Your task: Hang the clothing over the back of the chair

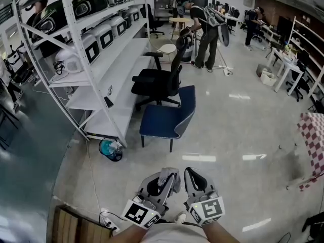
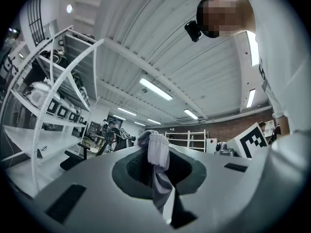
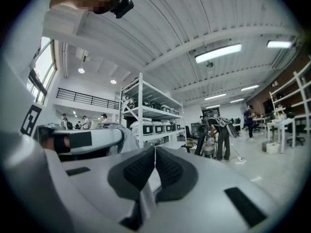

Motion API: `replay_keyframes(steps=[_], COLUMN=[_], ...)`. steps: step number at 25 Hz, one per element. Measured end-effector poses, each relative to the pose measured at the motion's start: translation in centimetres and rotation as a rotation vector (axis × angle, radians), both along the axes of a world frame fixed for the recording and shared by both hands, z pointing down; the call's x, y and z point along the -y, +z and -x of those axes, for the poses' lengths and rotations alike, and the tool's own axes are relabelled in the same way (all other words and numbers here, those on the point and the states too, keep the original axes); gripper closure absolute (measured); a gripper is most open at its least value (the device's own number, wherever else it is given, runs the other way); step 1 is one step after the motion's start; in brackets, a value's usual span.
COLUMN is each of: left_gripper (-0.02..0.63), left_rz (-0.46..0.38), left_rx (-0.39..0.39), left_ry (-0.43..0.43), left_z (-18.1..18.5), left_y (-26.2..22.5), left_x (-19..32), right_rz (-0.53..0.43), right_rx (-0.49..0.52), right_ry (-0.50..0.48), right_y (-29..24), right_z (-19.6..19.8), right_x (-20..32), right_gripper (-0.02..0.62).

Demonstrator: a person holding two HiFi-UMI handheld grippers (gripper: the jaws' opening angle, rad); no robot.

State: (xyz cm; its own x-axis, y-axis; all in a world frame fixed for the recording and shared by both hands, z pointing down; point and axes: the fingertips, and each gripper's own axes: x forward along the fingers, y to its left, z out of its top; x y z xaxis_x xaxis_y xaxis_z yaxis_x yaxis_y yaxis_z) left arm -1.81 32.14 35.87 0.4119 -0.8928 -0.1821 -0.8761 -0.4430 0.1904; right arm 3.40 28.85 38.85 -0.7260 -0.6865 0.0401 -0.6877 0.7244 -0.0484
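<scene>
No legible text, brand or number anywhere; only black-and-white square markers (image 1: 139, 212) on left gripper (image 1: 169, 175) and right gripper (image 1: 192, 173).

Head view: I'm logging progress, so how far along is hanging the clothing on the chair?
Done: the clothing is picked up, pinched in the left gripper's jaws. In hand: it is held near the person's body, with the right gripper shut beside it. Left: the blue chair stands ahead across the floor, its back bare.

Clothing's (image 2: 158, 154) lower end out of sight between the left jaws
</scene>
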Motion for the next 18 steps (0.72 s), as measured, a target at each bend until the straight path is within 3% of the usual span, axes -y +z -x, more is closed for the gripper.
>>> replay_keyframes(steps=[18], left_gripper=[0.566], left_rz=[0.015], left_rx=[-0.017], left_ry=[-0.04], left_z=[-4.0], left_y=[0.6], left_x=[0.6], right_rz=[0.002], right_rx=[-0.023], right_ry=[-0.023], right_y=[0.7], right_z=[-4.5], right_x=[0.5], right_gripper=[0.578])
